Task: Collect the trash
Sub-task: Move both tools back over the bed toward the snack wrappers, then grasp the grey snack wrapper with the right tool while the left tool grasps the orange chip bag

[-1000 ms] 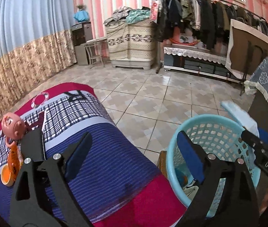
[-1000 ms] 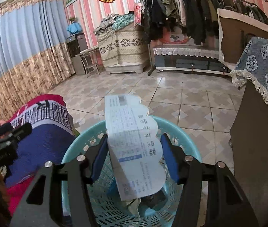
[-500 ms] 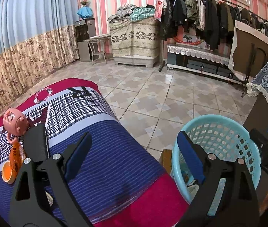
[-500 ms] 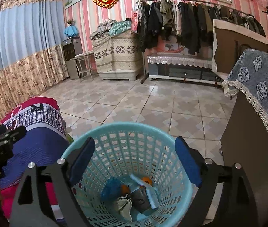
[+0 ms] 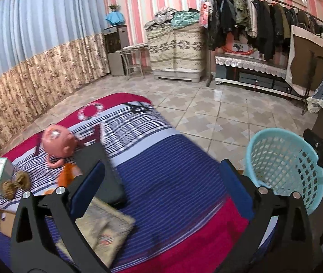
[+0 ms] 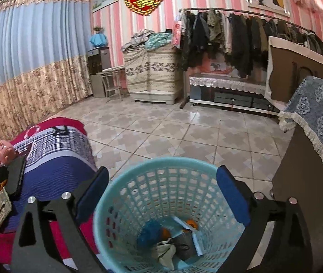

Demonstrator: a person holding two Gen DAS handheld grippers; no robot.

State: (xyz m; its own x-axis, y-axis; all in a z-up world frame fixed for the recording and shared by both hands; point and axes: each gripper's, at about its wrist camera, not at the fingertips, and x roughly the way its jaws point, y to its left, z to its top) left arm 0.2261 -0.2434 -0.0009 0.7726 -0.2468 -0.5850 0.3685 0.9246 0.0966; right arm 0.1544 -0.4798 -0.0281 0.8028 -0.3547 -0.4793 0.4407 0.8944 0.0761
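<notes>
half-hidden trash (image 6: pixel 172 241) beneath basket (image 6: pixel 125 195) rim

Basket (image 6: pixel 161 207) on the floor (image 6: pixel 184 134), just right of the bed (image 5: pixel 168 182), with trash (image 6: pixel 172 241) lying at its bottom. On the bed, to the left: toy (image 5: pixel 57 142), small box (image 5: pixel 1 175), flat pouch (image 5: pixel 106 229) (nearest the camera). Behind, along the far wall, clothes rack (image 6: pixel 241 41) and covered cabinet (image 6: pixel 152 72).

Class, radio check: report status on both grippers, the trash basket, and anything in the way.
Right gripper open, jaws just widened, empty, above the basket. Left gripper open, empty, over the bed cover. Paper lies in the basket. Nothing in the way.
</notes>
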